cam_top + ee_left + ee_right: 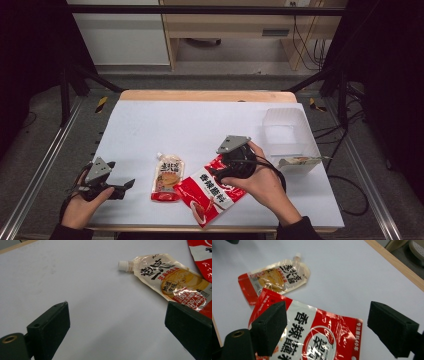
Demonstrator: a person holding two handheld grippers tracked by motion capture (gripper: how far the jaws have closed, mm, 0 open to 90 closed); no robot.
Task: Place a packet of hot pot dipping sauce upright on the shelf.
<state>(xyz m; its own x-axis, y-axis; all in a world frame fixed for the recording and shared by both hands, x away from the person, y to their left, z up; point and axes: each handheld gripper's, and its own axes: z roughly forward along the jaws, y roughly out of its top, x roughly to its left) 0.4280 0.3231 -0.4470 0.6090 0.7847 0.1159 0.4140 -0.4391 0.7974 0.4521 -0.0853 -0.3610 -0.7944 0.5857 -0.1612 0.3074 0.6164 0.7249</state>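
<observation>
— How far along is it, would you say?

— Barely begun, I'd judge. The right gripper [218, 176] hangs over the red packet [210, 192], jaws spread wide with nothing pinched between them; in the right gripper view the packet [312, 335] lies flat on the white table [200, 125] under them. So the pickup isn't done yet.

— And the other hand?

— The left gripper [127, 186] sits low near the table's front left corner, jaws released too, empty. The spouted pouch [167, 177] lies just beside the red packet, untouched. The clear tub [287, 131] at the far right looks empty, so if things are meant to go in there, both are left to move.

— Anything you can't make out?

— The right hand [260, 182] covers the packet's upper corner from above. I can't tell whether the packet overlaps the pouch or just touches it. There's a small opened carton [300, 162] by the tub; what's in it is hidden.
</observation>
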